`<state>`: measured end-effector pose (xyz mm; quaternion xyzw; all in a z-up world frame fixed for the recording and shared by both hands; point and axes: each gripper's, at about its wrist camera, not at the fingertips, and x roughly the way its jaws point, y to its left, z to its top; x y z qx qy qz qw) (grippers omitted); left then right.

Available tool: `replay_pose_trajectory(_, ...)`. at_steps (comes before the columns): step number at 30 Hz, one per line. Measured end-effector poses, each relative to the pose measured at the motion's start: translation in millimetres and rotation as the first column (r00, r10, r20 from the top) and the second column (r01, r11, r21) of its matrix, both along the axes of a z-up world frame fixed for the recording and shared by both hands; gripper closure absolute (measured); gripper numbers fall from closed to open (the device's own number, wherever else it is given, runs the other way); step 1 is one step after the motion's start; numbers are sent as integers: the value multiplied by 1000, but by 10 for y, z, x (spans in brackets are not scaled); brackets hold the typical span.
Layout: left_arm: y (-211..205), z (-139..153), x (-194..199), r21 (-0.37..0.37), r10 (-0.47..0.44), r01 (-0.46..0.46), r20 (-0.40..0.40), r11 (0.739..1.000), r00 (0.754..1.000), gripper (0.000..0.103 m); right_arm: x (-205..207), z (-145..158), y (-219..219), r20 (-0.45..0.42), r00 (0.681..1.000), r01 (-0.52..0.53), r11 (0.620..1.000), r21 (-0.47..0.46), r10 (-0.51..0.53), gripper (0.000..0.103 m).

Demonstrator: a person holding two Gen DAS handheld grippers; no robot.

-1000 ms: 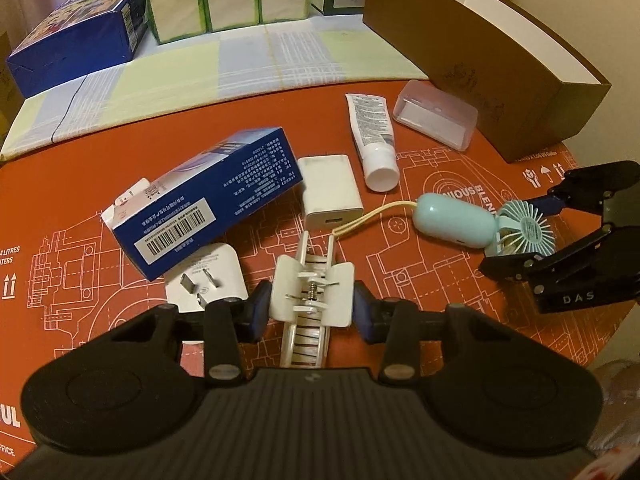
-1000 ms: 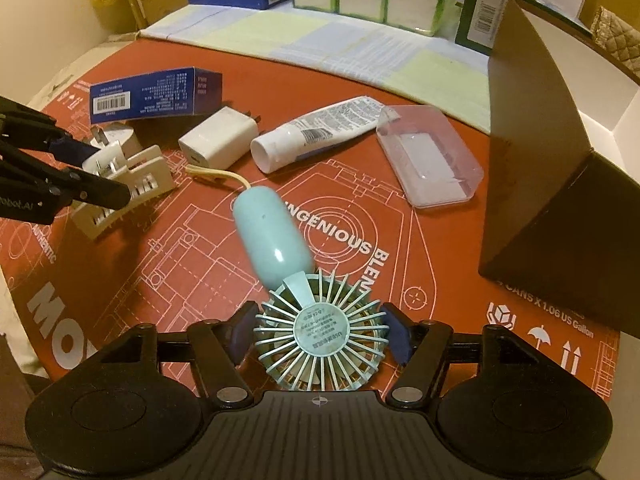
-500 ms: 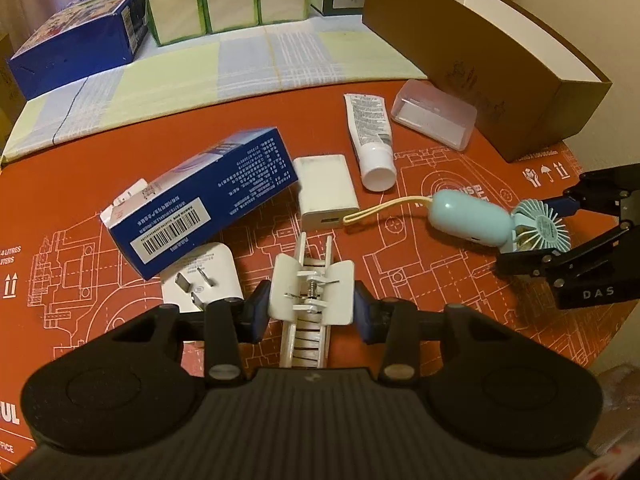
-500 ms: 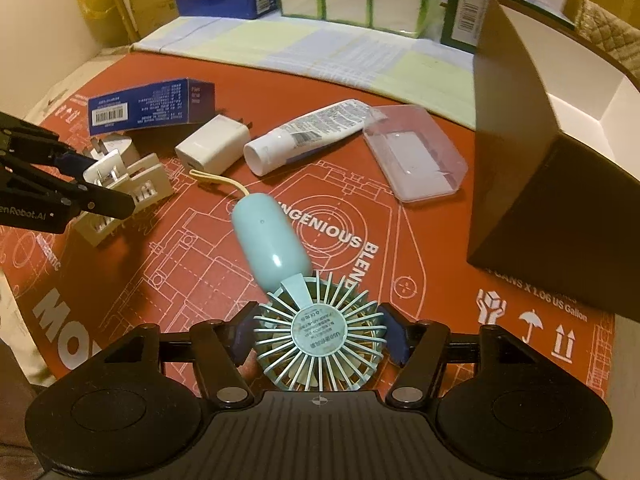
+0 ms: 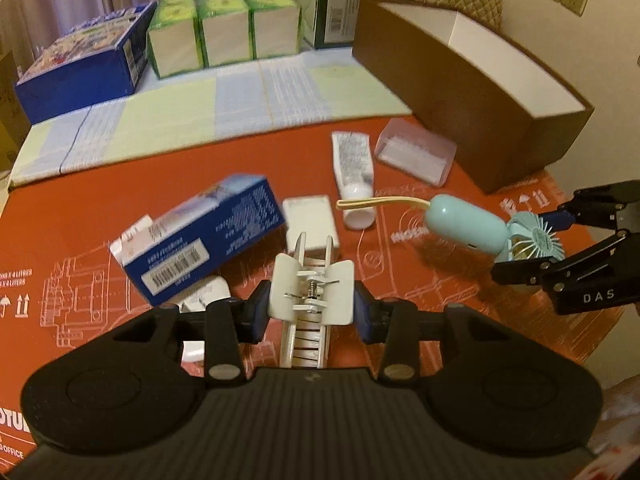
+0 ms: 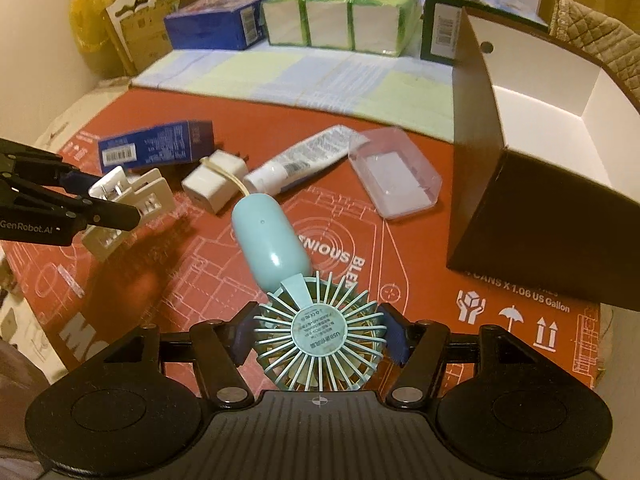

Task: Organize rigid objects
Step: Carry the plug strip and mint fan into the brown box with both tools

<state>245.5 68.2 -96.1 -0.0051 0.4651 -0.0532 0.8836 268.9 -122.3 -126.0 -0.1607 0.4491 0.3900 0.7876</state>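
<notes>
Hidden or unclear: the lower end of the white hair clip (image 5: 311, 307) passes behind my left claw's body, so its tip is out of sight. A white plug adapter (image 5: 202, 294) lies half covered by the blue carton (image 5: 200, 236) and by my left finger. Print on the carton and on the white tube (image 5: 354, 174) is blurred and unreadable. The near rim of the fan head is cut off by my right claw's body.

Left claw (image 5: 311, 310): closed to a narrow gap, both blue pads pressed on the wings of the hair clip. The clip is held above the red mat (image 5: 80, 208), teeth pointing forward, in front of the white charger block (image 5: 311, 220).

Right claw (image 6: 318, 336): partly closed, pads bearing on either side of the round grille of the mint handheld fan (image 6: 296, 280). The fan's handle points away from me over the mat, with a shadow beneath it; its yellow wrist loop trails toward the charger block and the tube.

Surroundings: the clear lidded case (image 6: 394, 178) rests beside the tube. The brown box (image 6: 520, 184), open with a white interior, stands on the right of the mat.
</notes>
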Motion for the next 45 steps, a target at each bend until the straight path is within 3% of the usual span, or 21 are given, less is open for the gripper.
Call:
replay_pose_trajectory(7,-106,304,85,-34,-10,13,68,999,998,66,60,314,-98,-8,999,32,995,95,-32,43)
replay_pose_trajectory(15,-386,604,396,-76,-55,66,138,995,989,66,297,713,-325,-2,990,138,970,200,-141,43)
replay_pose_trajectory(26,-1091,870,1074,-111,-142,168,208,980,968,66,1017,1061,-854,5,938,335,907,256,-348,43)
replay_pose_trajectory(34,-1625,876,1673,-126,-165,194,211,973,963,66,1598,1025,-1031,26,906,408,888,212,-422,43)
replay_pose_trajectory(45,-2003,552,2335,-119,-151,161,91,980,984,66,2167,614,-1027,-3,894,447,889,99,-449,43)
